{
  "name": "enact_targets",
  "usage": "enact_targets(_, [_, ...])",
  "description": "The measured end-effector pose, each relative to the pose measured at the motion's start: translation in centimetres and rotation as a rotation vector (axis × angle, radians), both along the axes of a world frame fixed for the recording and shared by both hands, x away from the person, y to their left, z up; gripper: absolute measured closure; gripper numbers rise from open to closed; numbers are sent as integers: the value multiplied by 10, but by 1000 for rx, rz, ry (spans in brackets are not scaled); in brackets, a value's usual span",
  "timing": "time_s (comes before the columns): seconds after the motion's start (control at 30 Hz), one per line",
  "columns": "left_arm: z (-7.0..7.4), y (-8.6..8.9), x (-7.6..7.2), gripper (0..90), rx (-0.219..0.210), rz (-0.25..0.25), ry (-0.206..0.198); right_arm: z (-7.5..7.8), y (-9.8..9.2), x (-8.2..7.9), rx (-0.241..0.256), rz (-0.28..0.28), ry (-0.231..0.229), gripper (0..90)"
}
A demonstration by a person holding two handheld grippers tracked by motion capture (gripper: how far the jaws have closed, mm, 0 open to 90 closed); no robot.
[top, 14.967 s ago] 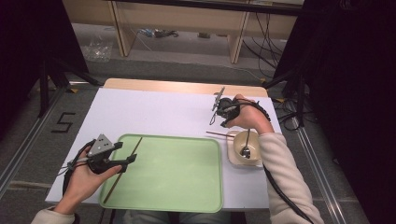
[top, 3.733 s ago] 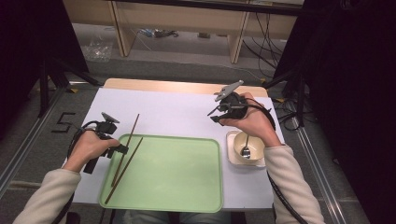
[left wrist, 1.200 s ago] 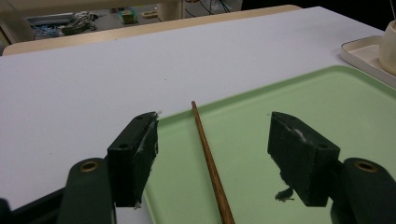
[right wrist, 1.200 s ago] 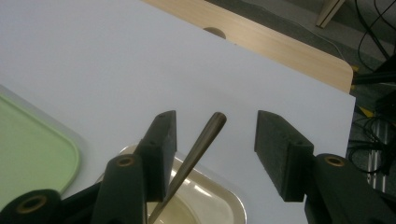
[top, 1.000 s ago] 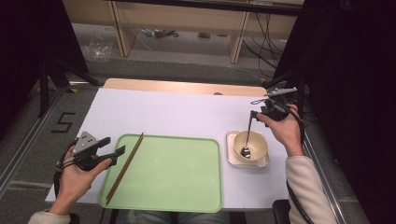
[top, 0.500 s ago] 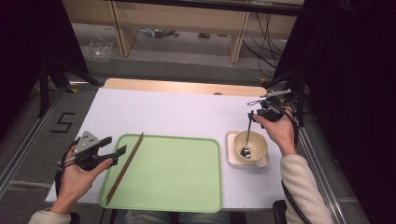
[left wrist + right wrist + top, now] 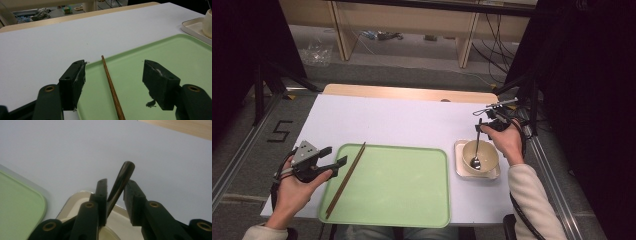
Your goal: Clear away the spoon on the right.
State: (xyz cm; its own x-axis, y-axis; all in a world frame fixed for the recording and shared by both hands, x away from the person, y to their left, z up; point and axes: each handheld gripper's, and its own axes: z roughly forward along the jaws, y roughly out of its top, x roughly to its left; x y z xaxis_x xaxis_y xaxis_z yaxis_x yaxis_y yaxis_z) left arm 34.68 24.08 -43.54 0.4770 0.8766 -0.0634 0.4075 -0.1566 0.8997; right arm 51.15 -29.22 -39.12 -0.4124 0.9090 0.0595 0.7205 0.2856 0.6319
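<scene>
A pair of brown chopsticks (image 7: 346, 178) lies along the left edge of the green tray (image 7: 412, 200). My left gripper (image 7: 332, 159) hovers open just left of them. In the left gripper view one chopstick (image 7: 110, 85) runs between the spread jaws of that gripper (image 7: 113, 68), untouched. At the right a cream bowl (image 7: 487, 150) stands on a square saucer (image 7: 462, 170). A metal spoon (image 7: 477, 147) stands in it, scoop down. My right gripper (image 7: 484, 123) is shut on the handle's top. In the right gripper view the dark spoon handle (image 7: 123, 176) slants between the pads of that gripper (image 7: 115, 183).
A white sheet (image 7: 397, 120) covers the table, with a wooden strip (image 7: 407, 93) bare at the far edge. The green tray (image 7: 155, 57) spreads ahead of the left gripper, with the bowl (image 7: 208, 21) and saucer (image 7: 192, 25) far right. Dark frames stand on both sides.
The left gripper has let go of the chopsticks, which now lie on the tray, and drawn back to the near left. The right gripper moved right onto the spoon handle and shifted slightly over the last second.
</scene>
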Motion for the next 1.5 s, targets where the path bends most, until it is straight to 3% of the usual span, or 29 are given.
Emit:
enact_targets(0.4, [1,0,0,353,5,-2,-5,-4,2,0,22,-13,30,835])
enact_targets(0.43, [1,0,-1,353,6,0,-6,-3,3,0,9,-11,47,841])
enact_targets(0.5, [1,-1,-1,353,-1,3,-4,-4,1,1,-19,15,25,866])
enact_targets(0.6, [1,0,-1,354,0,3,-7,-3,3,0,-3,11,25,888])
enact_targets(0.63, [1,0,-1,354,1,3,-7,-1,4,-1,8,-1,49,894])
enact_targets(0.7, [1,-1,-1,353,-7,5,-5,1,3,-1,19,34,51,900])
enact_targets(0.73, [1,-1,-1,354,-7,5,-6,3,5,-3,16,7,46,900])
enact_targets(0.83, [1,0,-1,354,1,3,-10,5,6,-4,10,32,12,900])
enact_targets(1.37, [2,0,0,353,6,6,-17,24,11,-12,11,27,-23,900])
enact_targets(1.5, [1,0,0,353,-1,10,-14,34,11,-15,3,38,-70,900])
